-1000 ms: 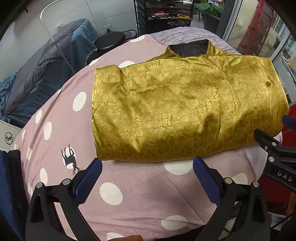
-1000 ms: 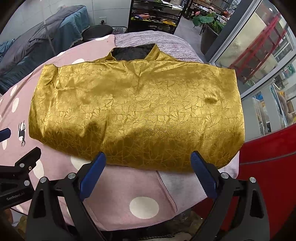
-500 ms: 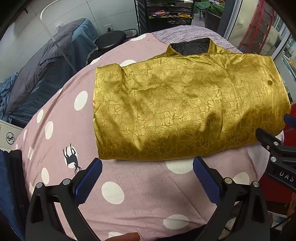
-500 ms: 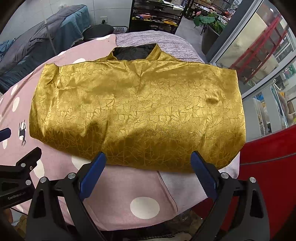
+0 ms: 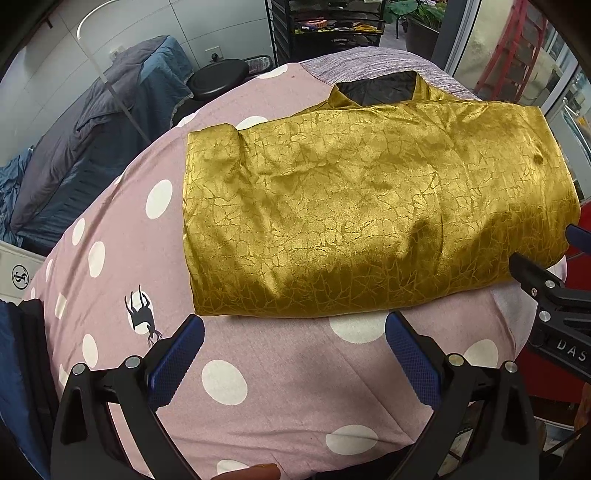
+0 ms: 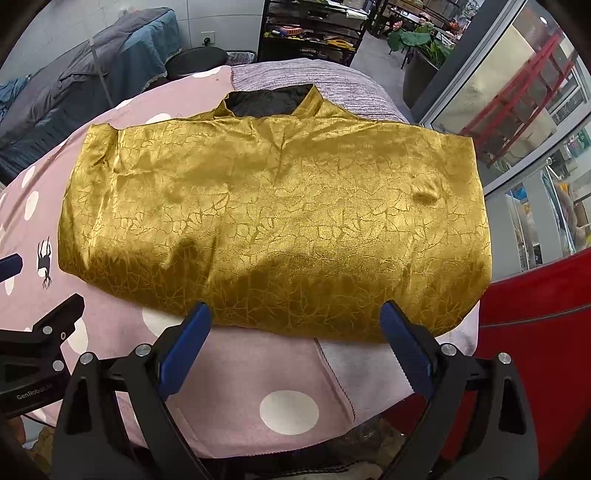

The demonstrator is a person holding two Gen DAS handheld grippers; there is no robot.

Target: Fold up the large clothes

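A shiny gold garment [image 5: 369, 214] [image 6: 273, 225] with a crackle pattern lies folded into a wide rectangle on the table, its dark-lined collar at the far edge. My left gripper [image 5: 293, 332] hovers open just short of the garment's near hem, toward its left half, with nothing between its blue pads. My right gripper [image 6: 295, 317] is open too, its fingertips level with the near hem at the right half, holding nothing. Each gripper shows at the edge of the other's view.
A pink cloth with white dots [image 5: 110, 240] [image 6: 288, 410] covers the table, with a grey striped cloth [image 6: 306, 77] at the far end. A red object [image 6: 535, 332] stands off the right edge. A covered sofa [image 5: 92, 125], black stool [image 5: 218, 75] and shelving [image 5: 325, 22] stand behind.
Both grippers have drifted slightly; the garment sits a little higher in the left view. It lies still and both grippers stay open.
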